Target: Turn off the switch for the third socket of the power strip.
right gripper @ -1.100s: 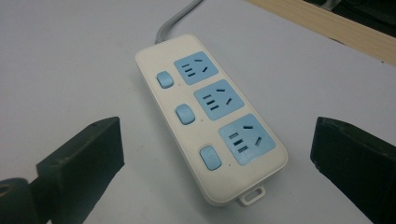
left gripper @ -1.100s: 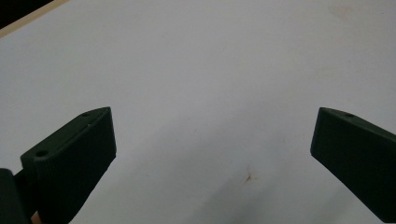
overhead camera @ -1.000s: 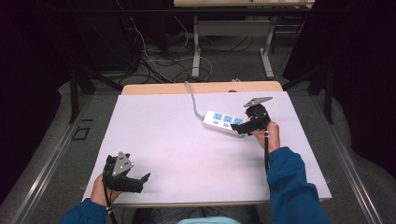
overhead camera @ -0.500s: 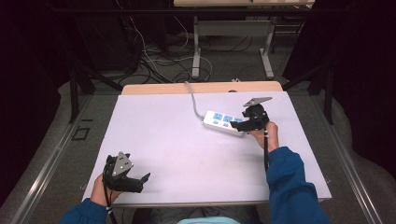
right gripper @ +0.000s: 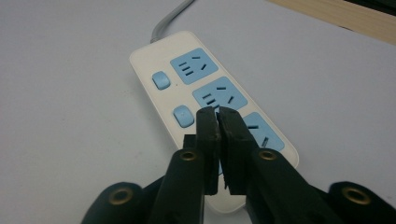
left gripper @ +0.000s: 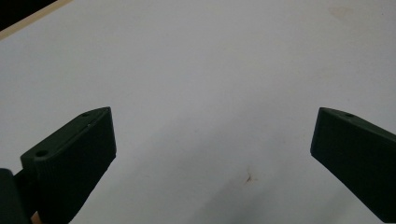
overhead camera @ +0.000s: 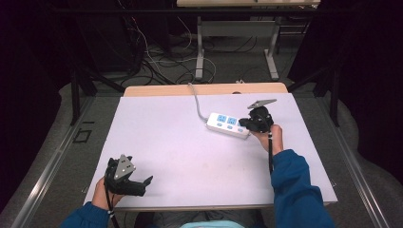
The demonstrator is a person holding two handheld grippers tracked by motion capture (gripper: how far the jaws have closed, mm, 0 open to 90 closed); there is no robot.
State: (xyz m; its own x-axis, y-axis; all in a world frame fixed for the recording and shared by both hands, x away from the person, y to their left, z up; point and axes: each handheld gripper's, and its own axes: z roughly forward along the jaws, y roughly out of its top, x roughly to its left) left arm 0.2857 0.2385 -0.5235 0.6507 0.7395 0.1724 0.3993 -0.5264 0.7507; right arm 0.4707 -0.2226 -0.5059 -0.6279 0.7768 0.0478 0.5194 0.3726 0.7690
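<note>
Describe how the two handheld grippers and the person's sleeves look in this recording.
Both the left gripper and the right gripper are black, each topped by a grey three-cornered plate and trailing a black cable. The right gripper's jaws carry brass-coloured rivets. The person wears blue sleeves.

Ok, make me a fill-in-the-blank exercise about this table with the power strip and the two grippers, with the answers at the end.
1. The sockets on the white power strip are coloured ____.
2. The right gripper is poised over the power strip with its jaws ____.
3. The left gripper has its jaws ____ over bare table.
4. The power strip has ____ sockets in a row.

Missing words: blue; shut; open; three
</note>
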